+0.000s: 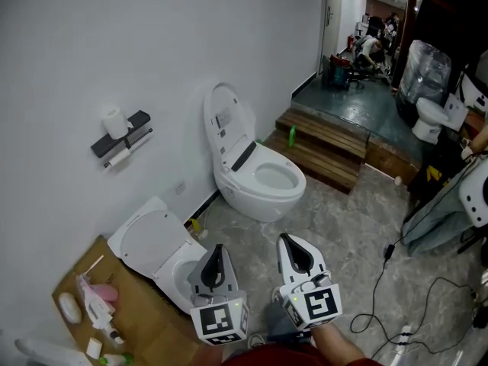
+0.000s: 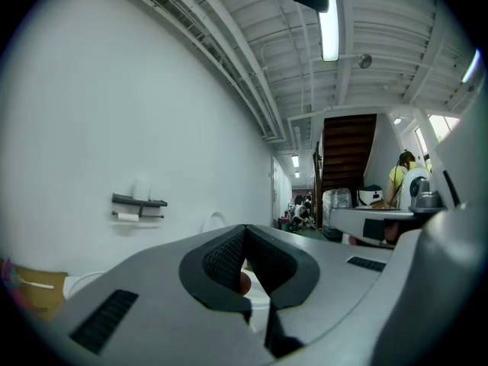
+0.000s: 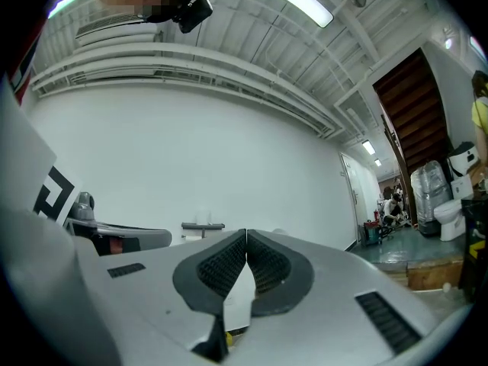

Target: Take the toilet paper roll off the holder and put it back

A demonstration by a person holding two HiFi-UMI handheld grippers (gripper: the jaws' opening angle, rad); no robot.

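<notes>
Looking down from the head view, the left tool (image 1: 218, 248) and the right tool (image 1: 284, 239) sit side by side and level over the grey floor (image 1: 343, 227), both pointing towards the white wall (image 1: 114, 44). Each tool's own view shows its jaws clenched together, the dark ribbed pads meeting at the tips with nothing between them.

The toilet paper roll (image 1: 118, 158) sits on the rod under the dark holder (image 1: 137, 121) fixed to the wall, well apart from both tools. A second roll (image 1: 116, 122) stands upright on the holder's top.

Only the head view shows what lies lower down:
- a toilet (image 1: 255, 175) against the wall with its lid raised
- another toilet (image 1: 152, 242) nearer the tools, on cardboard (image 1: 152, 326)
- a green bottle (image 1: 291, 136) on the wooden step (image 1: 328, 147)

The left gripper view shows the holder (image 2: 139, 201) small at its left, with the roll (image 2: 128, 216) beneath it. It alone shows a person in a yellow top (image 2: 398, 175) at the right edge. The right gripper view places the holder (image 3: 203, 226) just above its jaw tips.
</notes>
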